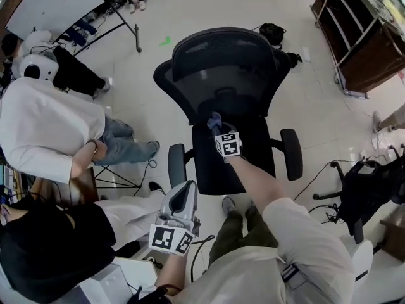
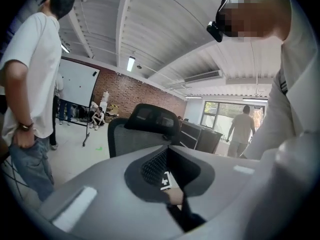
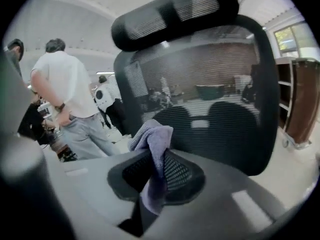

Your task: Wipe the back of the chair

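Head view, right gripper (image 1: 219, 130): reached over the seat, purple cloth (image 1: 214, 120) at its tip, low before the chair (image 1: 221, 62) back.
Head view, left gripper (image 1: 184, 192): low, near an armrest (image 1: 176, 164), not touching it.
Head view, room: bare floor (image 1: 190, 5) behind the chair; a bystander (image 1: 44, 125) close on the left.
Left gripper view, fingers: drawn together, nothing pinched.
Right gripper view, fingers: pinching the cloth, which is bunched above them.
Right gripper view, chair: black see-through mesh back, headrest (image 3: 175, 14) on top.

Left tool (image 2: 168, 164) jaws together, empty; black mesh chair (image 2: 145, 129) beyond; person (image 2: 30, 84) in white shirt at left
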Available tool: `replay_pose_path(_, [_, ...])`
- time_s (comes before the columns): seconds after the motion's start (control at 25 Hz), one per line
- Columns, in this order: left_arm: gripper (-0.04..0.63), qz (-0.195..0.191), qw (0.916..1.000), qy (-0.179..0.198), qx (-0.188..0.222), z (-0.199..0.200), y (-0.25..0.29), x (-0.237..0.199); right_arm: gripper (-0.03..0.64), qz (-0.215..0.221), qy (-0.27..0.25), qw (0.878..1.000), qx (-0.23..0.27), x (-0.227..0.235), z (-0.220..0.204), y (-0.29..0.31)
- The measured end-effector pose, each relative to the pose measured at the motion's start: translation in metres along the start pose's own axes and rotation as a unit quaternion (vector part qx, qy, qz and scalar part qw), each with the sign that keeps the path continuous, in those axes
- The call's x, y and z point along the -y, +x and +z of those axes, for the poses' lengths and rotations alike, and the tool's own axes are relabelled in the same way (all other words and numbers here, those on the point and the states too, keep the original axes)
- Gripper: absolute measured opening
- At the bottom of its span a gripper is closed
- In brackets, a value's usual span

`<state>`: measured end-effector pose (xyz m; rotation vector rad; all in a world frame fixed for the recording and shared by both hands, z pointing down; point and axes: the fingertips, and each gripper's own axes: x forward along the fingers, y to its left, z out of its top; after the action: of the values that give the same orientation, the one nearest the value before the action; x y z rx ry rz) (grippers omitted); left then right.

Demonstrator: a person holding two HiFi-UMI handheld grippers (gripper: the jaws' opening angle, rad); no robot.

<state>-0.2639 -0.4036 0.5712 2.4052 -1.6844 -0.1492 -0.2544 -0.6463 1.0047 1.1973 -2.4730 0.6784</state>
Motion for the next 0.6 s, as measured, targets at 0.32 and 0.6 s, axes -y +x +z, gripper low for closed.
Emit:
replay_pose_path(0.32, [0.071,0.098,0.9944,-0.026,-0.028,-0.07,-0.058,-0.056,0.044,0.039,-0.035,0.998,-0.031,-0.05,-0.031,0.111])
replay_pose_path(0.6, [0.071,0.068,0.9959,-0.052,-0.029,-0.091,-0.05,-0.068,0.044,-0.088,0.02,0.996,-0.022,0.092,-0.05,0.056])
